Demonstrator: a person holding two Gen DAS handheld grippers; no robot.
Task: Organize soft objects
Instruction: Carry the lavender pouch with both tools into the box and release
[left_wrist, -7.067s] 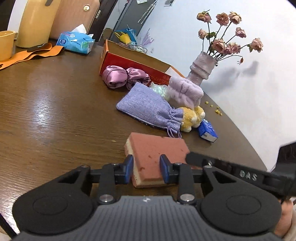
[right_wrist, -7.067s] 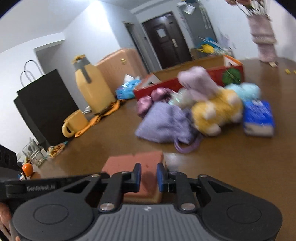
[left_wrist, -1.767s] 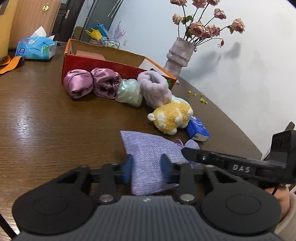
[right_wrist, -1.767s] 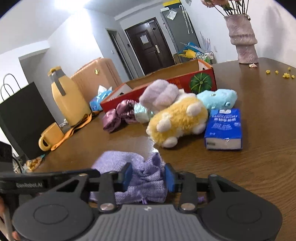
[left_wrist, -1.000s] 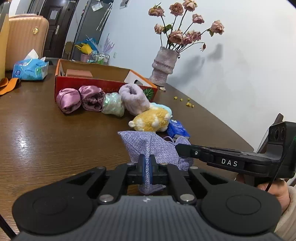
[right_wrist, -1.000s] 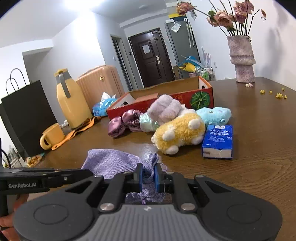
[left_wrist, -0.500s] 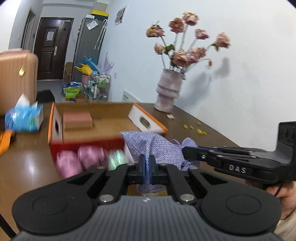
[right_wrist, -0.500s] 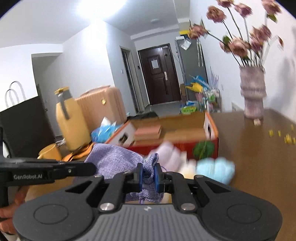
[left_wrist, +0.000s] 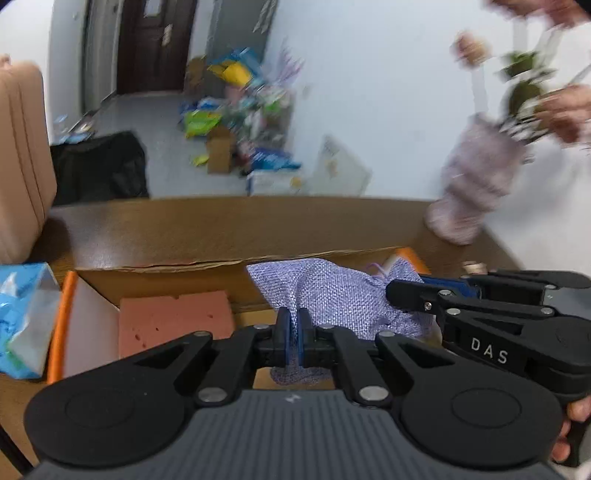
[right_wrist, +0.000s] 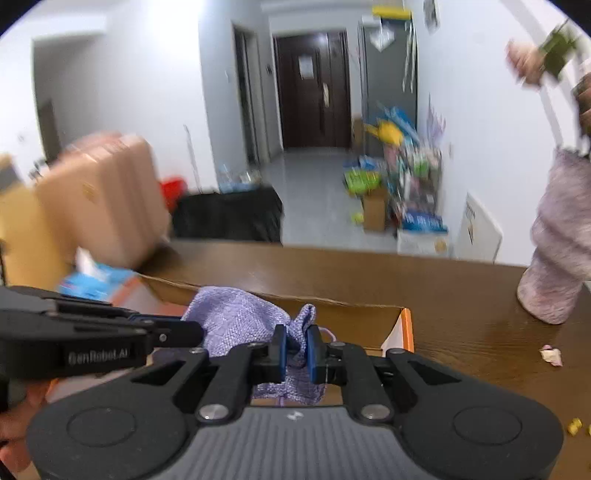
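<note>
A lilac drawstring pouch (left_wrist: 332, 291) hangs over the open cardboard box (left_wrist: 177, 267), held from both ends. My left gripper (left_wrist: 294, 332) is shut on its lower corner. My right gripper (right_wrist: 294, 349) is shut on its gathered neck, and the pouch (right_wrist: 236, 321) spreads to the left of it. The right gripper (left_wrist: 410, 295) reaches in from the right in the left wrist view; the left gripper (right_wrist: 184, 336) reaches in from the left in the right wrist view. A pink sponge (left_wrist: 177, 321) lies inside the box, left of the pouch.
A blue tissue pack (left_wrist: 22, 317) lies left of the box. A lilac vase (right_wrist: 557, 251) with dried flowers stands on the brown table (right_wrist: 443, 288) to the right. Small crumbs (right_wrist: 550, 356) lie near it. A tan suitcase (right_wrist: 103, 199) stands beyond the table's left end.
Both grippers carried the pouch forward from over the toys to above the box's inside. The plush toys have dropped out of sight below; the sponge now lies close under the left gripper.
</note>
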